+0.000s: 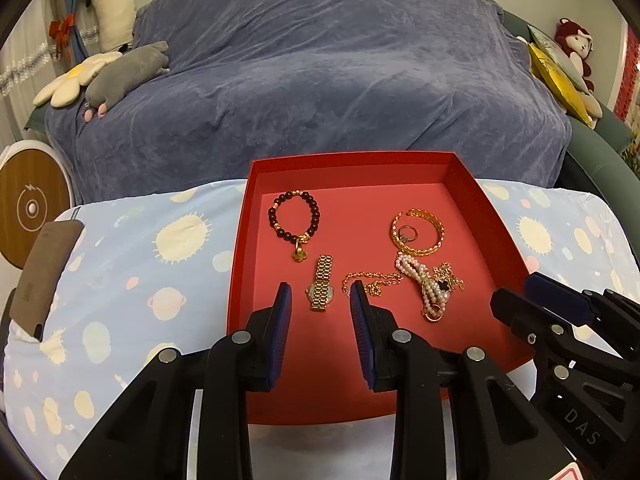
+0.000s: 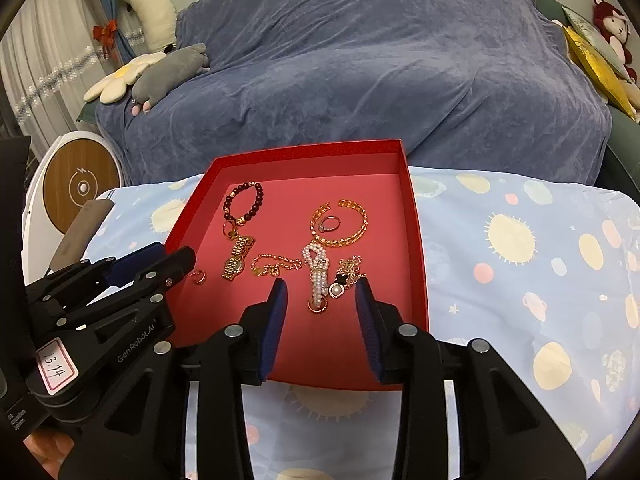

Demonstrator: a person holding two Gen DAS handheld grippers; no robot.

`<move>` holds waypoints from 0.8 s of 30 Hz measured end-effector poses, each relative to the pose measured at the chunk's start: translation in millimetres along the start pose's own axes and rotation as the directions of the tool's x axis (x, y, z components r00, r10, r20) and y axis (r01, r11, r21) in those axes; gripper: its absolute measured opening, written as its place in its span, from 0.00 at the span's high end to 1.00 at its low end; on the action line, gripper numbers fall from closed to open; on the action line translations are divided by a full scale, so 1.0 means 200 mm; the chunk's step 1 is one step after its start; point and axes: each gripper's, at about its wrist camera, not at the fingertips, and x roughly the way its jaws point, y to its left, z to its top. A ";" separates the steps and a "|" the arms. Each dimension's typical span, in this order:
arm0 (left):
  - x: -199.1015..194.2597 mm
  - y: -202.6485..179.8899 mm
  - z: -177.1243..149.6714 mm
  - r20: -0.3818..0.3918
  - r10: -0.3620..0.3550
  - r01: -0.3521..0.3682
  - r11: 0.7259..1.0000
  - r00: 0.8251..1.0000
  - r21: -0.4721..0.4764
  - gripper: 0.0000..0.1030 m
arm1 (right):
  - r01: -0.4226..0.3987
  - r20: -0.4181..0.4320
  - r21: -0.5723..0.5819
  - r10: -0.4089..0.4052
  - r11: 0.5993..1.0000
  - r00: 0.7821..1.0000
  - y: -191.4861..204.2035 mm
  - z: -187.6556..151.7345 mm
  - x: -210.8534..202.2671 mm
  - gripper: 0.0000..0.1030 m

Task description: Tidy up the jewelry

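Note:
A red tray [image 1: 256, 176] [image 2: 416, 240] on the table holds the jewelry. A dark bead bracelet [image 1: 295, 220] [image 2: 245, 205] lies far left, a gold watch [image 1: 321, 289] [image 2: 237, 259] below it. A gold bangle [image 1: 420, 233] [image 2: 340, 222] encircles a ring [image 1: 409, 233] [image 2: 330, 223]. A gold chain [image 1: 370, 282] [image 2: 272, 266], pearl strand [image 1: 425, 290] [image 2: 318, 276] and black clover pendant [image 1: 443, 285] [image 2: 341, 279] lie tangled. A small earring [image 2: 198, 276] lies near the left wall. My left gripper [image 1: 320, 300] is open over the watch. My right gripper [image 2: 322, 294] is open over the pearls.
The table has a light blue cloth with suns and planets [image 1: 140, 280] [image 2: 520, 260]. A brown case [image 1: 44, 276] lies at its left edge. A round white and wood device [image 1: 28, 208] stands left. A sofa under a blue-grey blanket [image 1: 312, 72] with plush toys stands behind.

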 end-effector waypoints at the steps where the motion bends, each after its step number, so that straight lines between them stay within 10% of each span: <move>1: -0.01 0.00 0.00 0.001 0.000 0.000 1.000 1.000 -0.001 0.69 | 0.001 0.001 0.000 -0.001 1.000 1.000 0.00 0.00 -0.01 0.67; 12: -0.19 -0.07 -0.13 0.022 -0.021 0.021 1.000 1.000 -0.016 0.63 | -0.001 -0.002 0.034 0.001 0.999 1.000 0.00 -0.14 -0.17 0.59; 19: -0.39 -0.08 -0.24 0.069 0.009 -0.007 1.000 0.998 -0.027 0.38 | -0.010 0.015 0.062 0.009 0.998 1.000 0.00 -0.22 -0.34 0.58; 24: -0.49 -0.06 -0.31 0.100 0.066 -0.063 0.998 0.993 -0.026 0.24 | 0.005 0.040 0.066 -0.008 0.998 0.999 0.02 -0.28 -0.44 0.37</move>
